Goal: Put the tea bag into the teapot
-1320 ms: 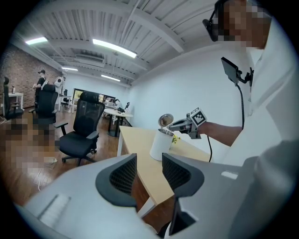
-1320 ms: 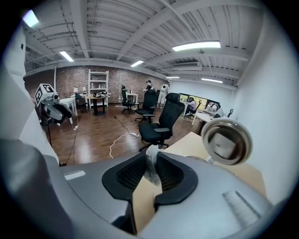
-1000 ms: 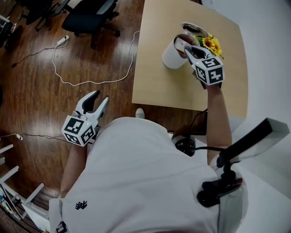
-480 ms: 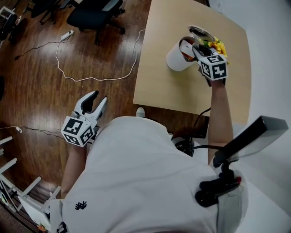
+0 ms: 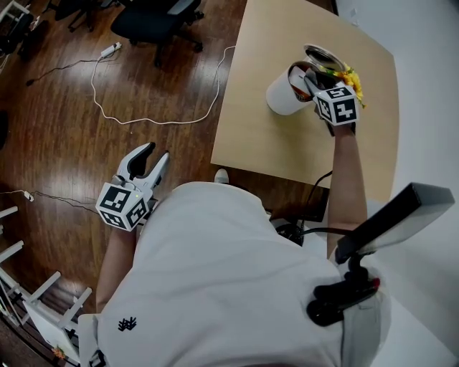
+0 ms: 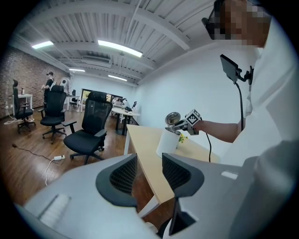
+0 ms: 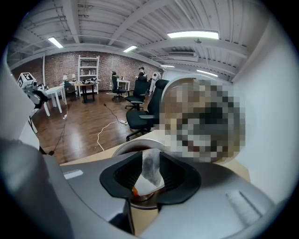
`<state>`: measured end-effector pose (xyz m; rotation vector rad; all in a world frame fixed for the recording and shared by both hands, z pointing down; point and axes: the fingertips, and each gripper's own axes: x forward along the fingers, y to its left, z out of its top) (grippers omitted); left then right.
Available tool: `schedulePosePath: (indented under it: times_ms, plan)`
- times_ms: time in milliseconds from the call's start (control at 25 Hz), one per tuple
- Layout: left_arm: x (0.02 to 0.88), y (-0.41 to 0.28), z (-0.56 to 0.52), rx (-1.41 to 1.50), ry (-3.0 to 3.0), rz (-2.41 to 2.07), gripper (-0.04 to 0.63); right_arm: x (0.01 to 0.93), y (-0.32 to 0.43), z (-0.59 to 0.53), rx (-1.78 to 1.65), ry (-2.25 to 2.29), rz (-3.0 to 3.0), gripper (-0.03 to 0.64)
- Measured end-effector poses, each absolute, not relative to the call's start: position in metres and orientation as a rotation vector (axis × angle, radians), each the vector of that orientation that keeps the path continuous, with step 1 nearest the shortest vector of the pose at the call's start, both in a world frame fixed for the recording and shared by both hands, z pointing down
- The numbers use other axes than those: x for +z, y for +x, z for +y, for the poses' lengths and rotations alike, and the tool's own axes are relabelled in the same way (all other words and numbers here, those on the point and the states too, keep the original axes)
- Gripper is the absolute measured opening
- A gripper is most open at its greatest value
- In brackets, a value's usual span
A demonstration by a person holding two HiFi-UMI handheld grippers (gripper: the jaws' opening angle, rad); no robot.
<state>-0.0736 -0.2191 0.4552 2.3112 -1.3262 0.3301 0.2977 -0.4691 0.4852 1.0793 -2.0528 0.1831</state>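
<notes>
A white teapot (image 5: 281, 97) stands on the wooden table (image 5: 287, 136), its steel lid (image 5: 323, 55) flipped open behind it. My right gripper (image 5: 310, 77) reaches over the pot's open mouth and is shut on a white mesh tea bag (image 7: 150, 173). In the right gripper view the bag hangs between the pads, just above the pot's rim (image 7: 135, 144). My left gripper (image 5: 149, 161) hangs open beside the person's body, over the floor, holding nothing. The left gripper view shows the teapot (image 6: 167, 143) far off on the table.
Yellow flowers (image 5: 351, 77) stand right behind the teapot. A white cable (image 5: 143, 118) snakes over the wooden floor left of the table. Black office chairs (image 5: 154, 18) stand at the top left. A black tablet on a stand (image 5: 391, 222) is at the lower right.
My right gripper has moved with the tea bag from beside the teapot's front to over its open mouth. The left gripper has stayed where it was.
</notes>
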Motion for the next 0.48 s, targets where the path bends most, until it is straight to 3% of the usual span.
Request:
schedulePosePath:
  times_ms: [480]
  plan:
    - [0.452, -0.078, -0.216, 0.327, 2.329, -1.306, 0.165, 0.469, 0.294, -0.454, 0.193, 1.136, -2.095, 0.118]
